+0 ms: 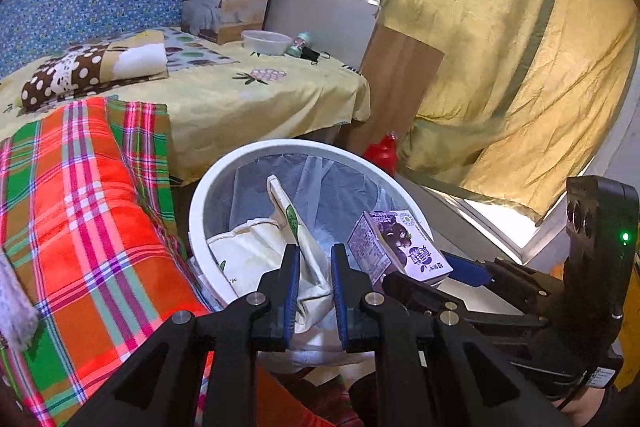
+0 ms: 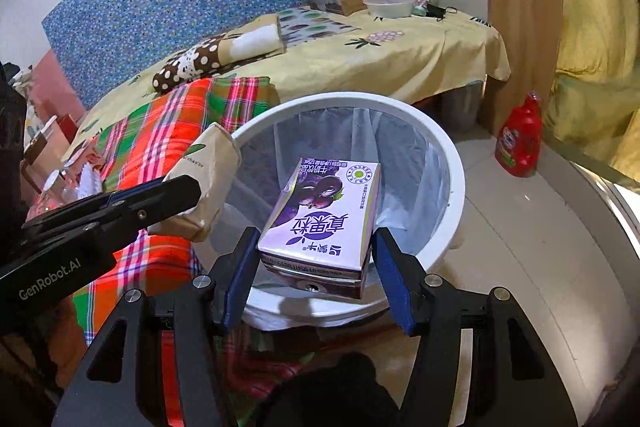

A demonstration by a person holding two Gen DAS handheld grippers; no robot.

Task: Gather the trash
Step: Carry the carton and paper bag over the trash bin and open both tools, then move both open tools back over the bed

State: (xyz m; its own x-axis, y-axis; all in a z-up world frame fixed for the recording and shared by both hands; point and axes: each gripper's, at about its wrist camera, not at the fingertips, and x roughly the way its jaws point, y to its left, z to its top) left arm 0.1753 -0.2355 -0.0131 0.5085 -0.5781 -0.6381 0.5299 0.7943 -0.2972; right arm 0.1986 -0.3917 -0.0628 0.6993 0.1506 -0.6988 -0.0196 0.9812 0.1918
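Observation:
A white trash bin with a clear liner stands on the floor beside the bed; it also shows in the right wrist view. My left gripper is shut on a beige paper bag and holds it over the bin; the bag sits at the left in the right wrist view. My right gripper is shut on a purple milk carton over the bin's near rim. The carton shows at the right in the left wrist view.
A bed with a yellow sheet and an orange plaid blanket lies left of the bin. A red detergent bottle stands on the floor by a wooden board. A yellow curtain hangs at the right.

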